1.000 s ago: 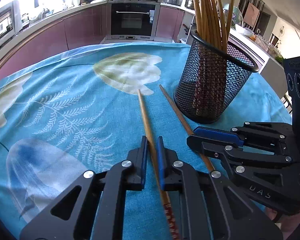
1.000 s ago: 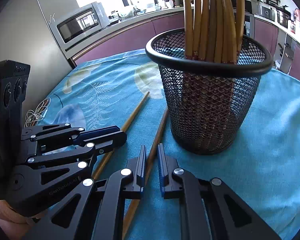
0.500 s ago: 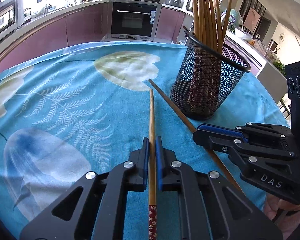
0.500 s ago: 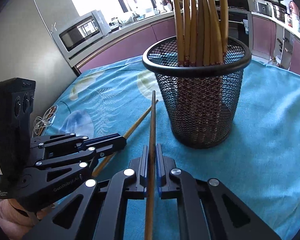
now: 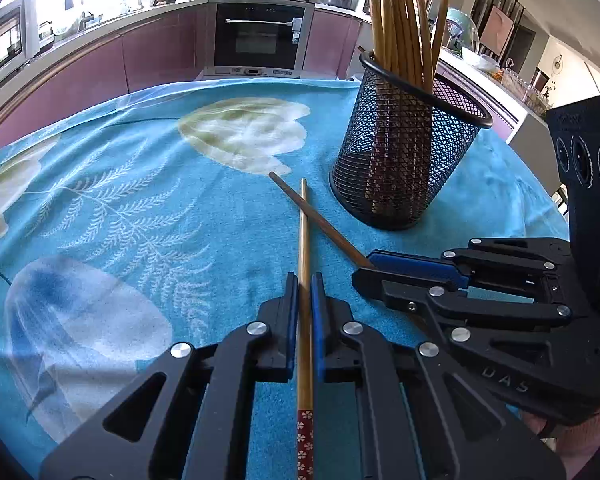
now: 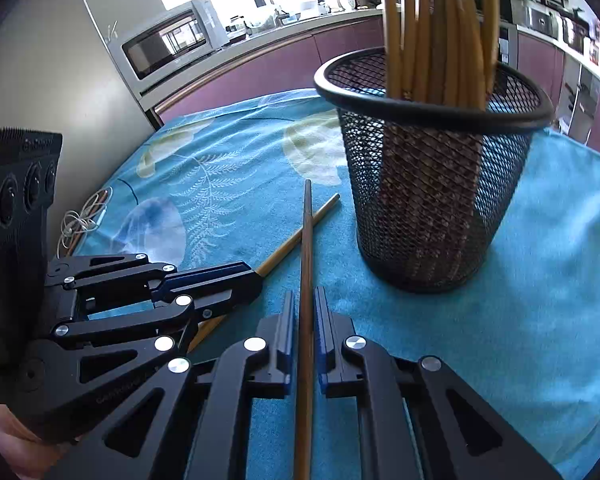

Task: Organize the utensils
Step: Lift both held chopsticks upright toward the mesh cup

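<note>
My left gripper (image 5: 304, 280) is shut on a light wooden chopstick (image 5: 303, 236) with a red flowered end, held above the cloth. My right gripper (image 6: 303, 300) is shut on a darker chopstick (image 6: 306, 240). The two sticks cross in front of the black mesh cup (image 5: 404, 152), which holds several upright chopsticks. The right gripper shows in the left wrist view (image 5: 380, 266) with the dark stick (image 5: 320, 220). The left gripper shows in the right wrist view (image 6: 236, 276) with the light stick (image 6: 300, 234). The cup stands just right of both grippers (image 6: 432, 184).
A blue flowered cloth (image 5: 140, 208) covers the round table. A coiled white cable (image 6: 82, 220) lies at the table's left edge. A kitchen counter with an oven (image 5: 260, 36) and a microwave (image 6: 168, 44) runs behind the table.
Both grippers closed on the chopsticks and lifted them off the cloth. The tips now cross, and both grippers have drawn back a little from the cup.
</note>
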Motion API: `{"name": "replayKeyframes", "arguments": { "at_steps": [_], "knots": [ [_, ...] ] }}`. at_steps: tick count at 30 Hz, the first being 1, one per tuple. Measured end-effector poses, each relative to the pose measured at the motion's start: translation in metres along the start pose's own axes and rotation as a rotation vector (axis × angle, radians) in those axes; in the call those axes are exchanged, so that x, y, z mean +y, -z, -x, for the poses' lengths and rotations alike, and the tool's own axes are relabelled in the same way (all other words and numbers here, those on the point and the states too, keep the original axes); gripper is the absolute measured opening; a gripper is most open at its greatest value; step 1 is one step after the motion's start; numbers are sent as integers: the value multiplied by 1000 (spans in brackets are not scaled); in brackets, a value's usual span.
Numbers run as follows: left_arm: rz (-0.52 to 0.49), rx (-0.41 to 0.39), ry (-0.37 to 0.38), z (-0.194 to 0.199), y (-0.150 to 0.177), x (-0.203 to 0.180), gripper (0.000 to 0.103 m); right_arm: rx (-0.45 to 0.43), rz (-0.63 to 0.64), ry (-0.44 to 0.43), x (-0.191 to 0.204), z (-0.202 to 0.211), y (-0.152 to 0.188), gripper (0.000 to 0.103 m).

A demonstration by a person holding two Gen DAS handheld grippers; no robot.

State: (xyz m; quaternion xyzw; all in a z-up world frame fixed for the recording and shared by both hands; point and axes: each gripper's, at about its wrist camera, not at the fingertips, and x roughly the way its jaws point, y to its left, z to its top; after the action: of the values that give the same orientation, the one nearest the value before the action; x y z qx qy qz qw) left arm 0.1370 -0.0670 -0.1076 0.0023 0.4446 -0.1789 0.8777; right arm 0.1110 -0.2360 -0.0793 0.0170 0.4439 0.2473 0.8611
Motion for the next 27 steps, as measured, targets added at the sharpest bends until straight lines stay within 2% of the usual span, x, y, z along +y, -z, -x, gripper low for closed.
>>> {"name": "replayKeyframes", "arguments": {
  "at_steps": [3,13,27],
  "knots": [
    [3,0,0,0,0,0,8,-5,13,12,2,-1,0,8],
    [11,-26,17,11,0,0,8,-64,-10,-42,-3,21,2,6],
    [26,-95,134,53,-7,1,8,-206,-6,-60,-4,78,-2,6]
  ]
}}
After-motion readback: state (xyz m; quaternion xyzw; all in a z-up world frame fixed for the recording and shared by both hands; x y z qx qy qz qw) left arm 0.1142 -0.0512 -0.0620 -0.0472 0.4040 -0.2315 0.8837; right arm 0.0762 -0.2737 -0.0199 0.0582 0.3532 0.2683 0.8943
